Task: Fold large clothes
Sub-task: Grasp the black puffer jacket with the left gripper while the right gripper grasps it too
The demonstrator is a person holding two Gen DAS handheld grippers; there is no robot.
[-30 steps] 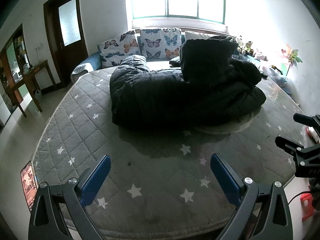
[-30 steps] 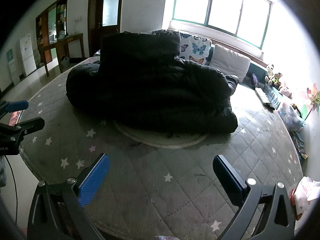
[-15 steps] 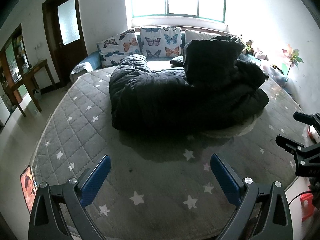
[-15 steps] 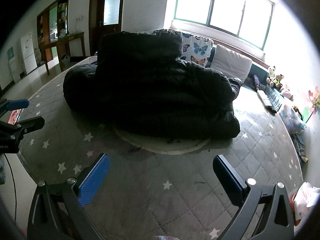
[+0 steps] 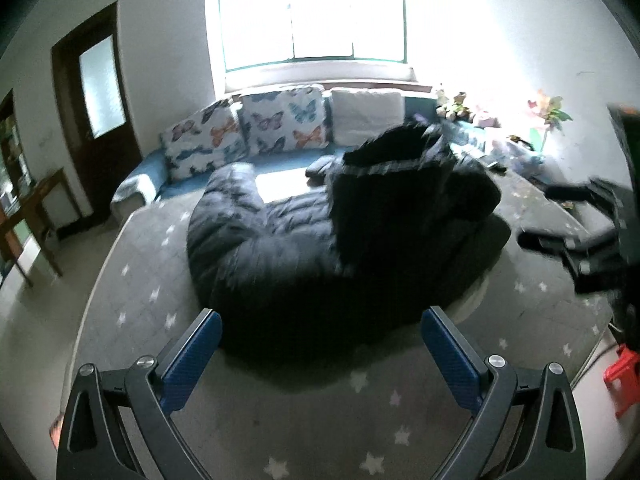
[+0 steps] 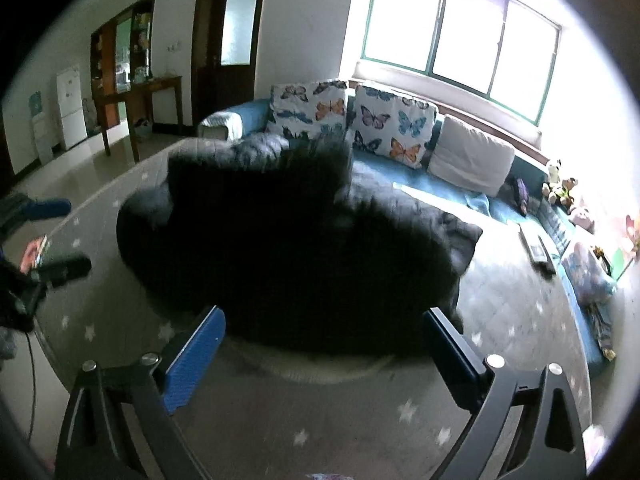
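A large black padded coat (image 5: 320, 240) lies bunched in a heap on a grey star-patterned quilted mat (image 5: 320, 412); it also shows in the right wrist view (image 6: 296, 256). My left gripper (image 5: 320, 344) is open and empty, just short of the coat's near edge. My right gripper (image 6: 322, 344) is open and empty, its fingertips at the coat's near edge above a pale round cushion (image 6: 320, 372) under the coat. The right gripper appears at the right of the left wrist view (image 5: 576, 236); the left gripper appears at the left of the right wrist view (image 6: 52, 240).
Butterfly pillows (image 5: 248, 132) and a white pillow (image 6: 472, 156) line a blue sofa under the window. Stuffed toys (image 6: 560, 188) and clutter sit at the right. A wooden table (image 6: 136, 100) and a door (image 5: 96, 92) stand at the left. A red stool (image 5: 624, 376) is by the mat's edge.
Both grippers have moved forward toward the coat, which now looms larger and reaches the fingertips. The views are motion-blurred. Both stay open.
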